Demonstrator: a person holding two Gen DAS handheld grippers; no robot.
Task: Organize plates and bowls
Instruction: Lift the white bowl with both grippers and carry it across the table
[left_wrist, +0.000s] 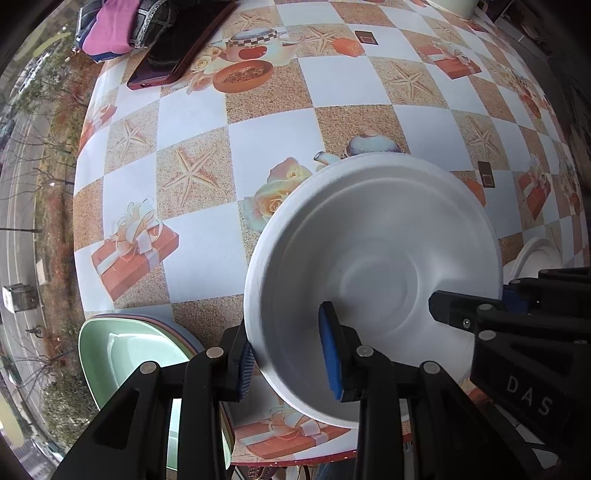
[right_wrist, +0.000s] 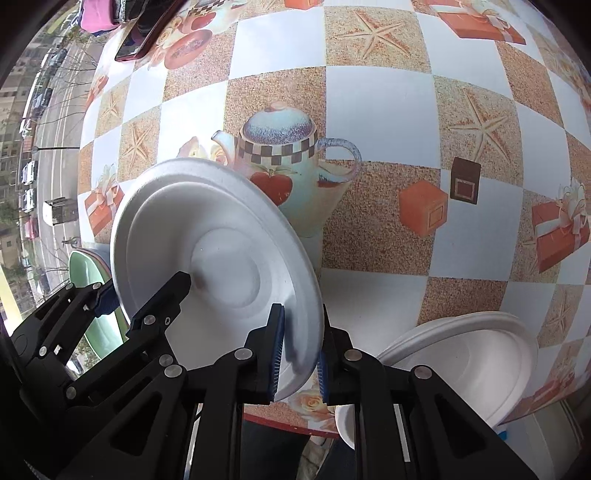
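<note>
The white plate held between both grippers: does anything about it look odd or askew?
Yes. The white plate hangs tilted above the table, pinched at opposite rims by the left gripper and the right gripper. I see no crack or spill. The green bowl overhangs the table's edge.

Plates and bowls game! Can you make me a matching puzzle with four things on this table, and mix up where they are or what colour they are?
Things:
1. white foam bowl
2. green bowl
3. phone
4. stack of white plates

Clues:
A. dark red edge, lying far back on the table
B. pinched at its rim by both grippers
C. pale green, at the table's near left edge
D. resting at the table's near right edge

Pairs: 1-B, 2-C, 3-A, 4-D
</note>
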